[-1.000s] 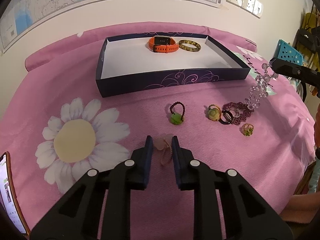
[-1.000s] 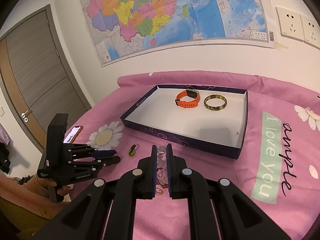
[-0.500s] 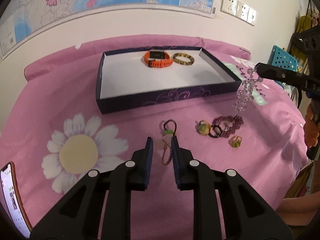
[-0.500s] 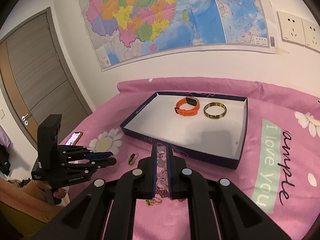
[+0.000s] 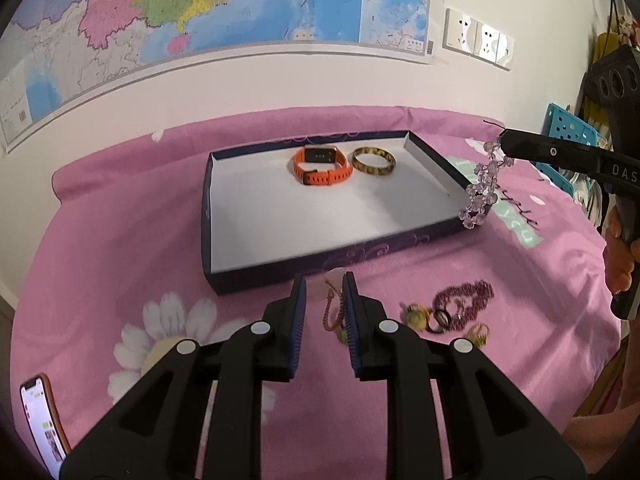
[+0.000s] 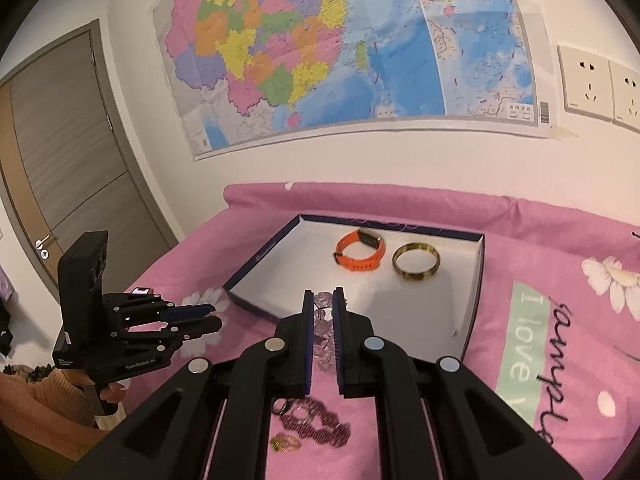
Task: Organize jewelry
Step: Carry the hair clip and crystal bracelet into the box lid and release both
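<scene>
Right now I hold a two-finger claw in each hand above a pink bedspread printed with white daisies (image 5: 120, 240). My right claw (image 6: 323, 300) is clamped on a string of clear lilac crystal beads (image 5: 480, 184); the strand is pinched between the fingers and dangles freely, hanging over the right end of a shallow dark blue cardboard tray with a white floor (image 5: 248, 276). In the right wrist view the beads (image 6: 323, 332) show in the narrow gap between the fingers.

My left claw (image 5: 324, 280) is closed to a narrow gap around a thin pink cord bracelet with a pale round charm (image 5: 333, 300), which hangs between the fingers just in front of the tray's near wall.

Inside the tray, at its far end, an orange rubber smart band (image 5: 322, 166) lies just beside a mottled yellow-brown bangle (image 5: 374, 162); the two look close, and I cannot tell whether they touch.

On the bedspread, near the tray's front right, sits a small cluster: a purple beaded bracelet (image 5: 466, 300), a black ring (image 5: 440, 316), a yellow-green bead piece (image 5: 416, 314) and a small gold ring with a green stone (image 5: 478, 334).

A smartphone in an orange case (image 5: 42, 420) lies at the far left edge of the bedspread.
</scene>
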